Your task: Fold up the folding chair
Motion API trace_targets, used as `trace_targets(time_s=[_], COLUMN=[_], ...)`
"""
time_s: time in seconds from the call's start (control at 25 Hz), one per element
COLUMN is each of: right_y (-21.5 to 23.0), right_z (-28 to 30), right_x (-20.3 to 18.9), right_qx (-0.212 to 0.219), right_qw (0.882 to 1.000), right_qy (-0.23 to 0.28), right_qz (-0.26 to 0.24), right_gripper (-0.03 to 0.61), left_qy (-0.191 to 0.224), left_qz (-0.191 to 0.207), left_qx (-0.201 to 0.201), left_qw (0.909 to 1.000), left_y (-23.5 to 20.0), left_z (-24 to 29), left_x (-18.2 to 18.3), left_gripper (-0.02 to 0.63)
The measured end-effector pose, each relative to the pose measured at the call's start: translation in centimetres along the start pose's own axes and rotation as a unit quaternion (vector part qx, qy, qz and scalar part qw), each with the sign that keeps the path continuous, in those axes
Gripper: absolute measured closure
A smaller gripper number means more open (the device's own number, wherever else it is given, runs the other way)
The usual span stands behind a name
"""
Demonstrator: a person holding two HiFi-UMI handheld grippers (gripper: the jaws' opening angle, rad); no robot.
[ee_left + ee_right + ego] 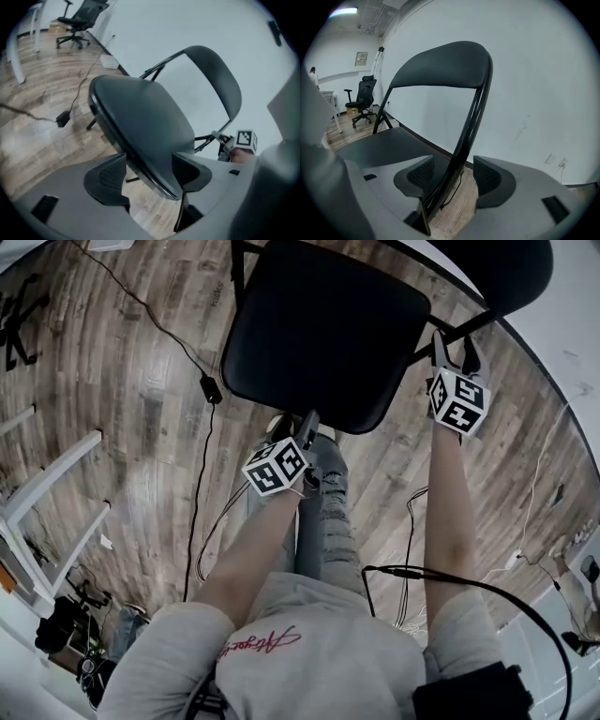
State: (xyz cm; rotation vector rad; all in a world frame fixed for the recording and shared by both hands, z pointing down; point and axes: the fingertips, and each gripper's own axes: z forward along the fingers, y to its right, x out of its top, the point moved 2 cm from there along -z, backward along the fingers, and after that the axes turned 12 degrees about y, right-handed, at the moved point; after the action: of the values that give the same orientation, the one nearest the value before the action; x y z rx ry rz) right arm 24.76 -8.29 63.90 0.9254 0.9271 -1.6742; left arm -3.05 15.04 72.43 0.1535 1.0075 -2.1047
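Contact points first: the folding chair stands opened out on the wooden floor, close against the white wall, directly in front of the person. Left hand-held gripper is at the front edge of the seat. Its jaws are spread wide with the seat rim running between them, and there is a strip of floor showing between the rim and the lower pad, so no clamp there. Over to the right hand-held gripper, which is up at the side of the chair. Its jaws are also parted and straddle the black frame tube that climbs to the backrest. The tube sits nearer one pad, with clear daylight on the other side. A black cable trails across the floor to the left of the seat, and an office chair sits well off in the background.
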Motion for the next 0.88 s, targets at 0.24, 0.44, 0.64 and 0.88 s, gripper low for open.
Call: trace_targets(time_s=[0.24,0.44,0.64,0.88], right_y=[0.0,0.5,0.0,0.1], right_z=[0.9,2.6,3.7,4.1], right_x=[-0.4,0.4,0.5,0.3], right_qx=[0.007,0.024,0.043,0.036], right_qw=[1.000,0.999,0.997,0.997], right_qy=[0.008,0.033,0.049,0.046], right_qz=[-0.014,-0.037,-0.048,-0.055], right_gripper=[0.339,0.339,0.340,0.374], left_qy=[-0.006,0.011,-0.014,-0.015], left_qz=[-0.088,-0.115,-0.136,-0.222], left_qx=[-0.006,-0.108,-0.151,-0.181], left_qw=[0.9961,0.9874,0.9790,0.9580], left_y=[-2.3,-3.0,-3.4,-0.8], left_z=[2.2,3.5,4.4,6.3], left_x=[-0.5,-0.7,-1.1,-0.4], left_gripper=[0.305,0.255,0.169,0.202])
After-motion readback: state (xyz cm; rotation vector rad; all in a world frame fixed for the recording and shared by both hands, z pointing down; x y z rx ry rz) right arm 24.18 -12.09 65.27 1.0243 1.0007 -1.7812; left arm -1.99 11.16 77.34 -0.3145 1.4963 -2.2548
